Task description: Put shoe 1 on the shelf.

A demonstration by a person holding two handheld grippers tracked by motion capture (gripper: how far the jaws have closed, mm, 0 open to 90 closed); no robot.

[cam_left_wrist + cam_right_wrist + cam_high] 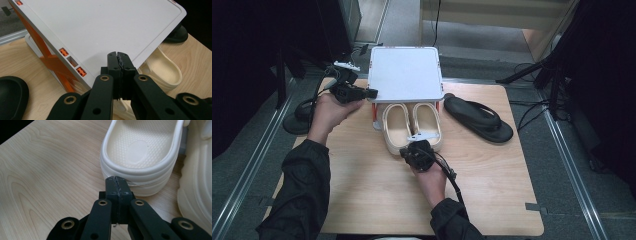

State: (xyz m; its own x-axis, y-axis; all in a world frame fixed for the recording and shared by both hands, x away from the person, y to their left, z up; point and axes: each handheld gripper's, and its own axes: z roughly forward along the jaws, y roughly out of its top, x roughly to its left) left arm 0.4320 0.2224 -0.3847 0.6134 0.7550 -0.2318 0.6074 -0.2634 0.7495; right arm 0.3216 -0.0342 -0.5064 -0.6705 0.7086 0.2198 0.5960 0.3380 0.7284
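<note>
A white shelf (404, 72) on orange legs stands at the back of the wooden table (362, 190). Under its front edge lies a pair of cream slippers (397, 125), heels toward me. My left gripper (372, 93) is shut with nothing in it, its tip at the shelf's left edge. In the left gripper view the closed tips of my left gripper (117, 56) sit over the shelf top (105, 27). My right gripper (412, 150) is shut and empty at the slippers' heels. In the right gripper view its tips (117, 180) are right at the heel rim of one cream slipper (140, 150); contact is unclear.
A black flip-flop (479, 119) lies to the right of the shelf. A rounded black thing (10, 97) rests on the table near the left gripper. Stands and cables sit on the floor at both sides. The near half of the table is bare wood.
</note>
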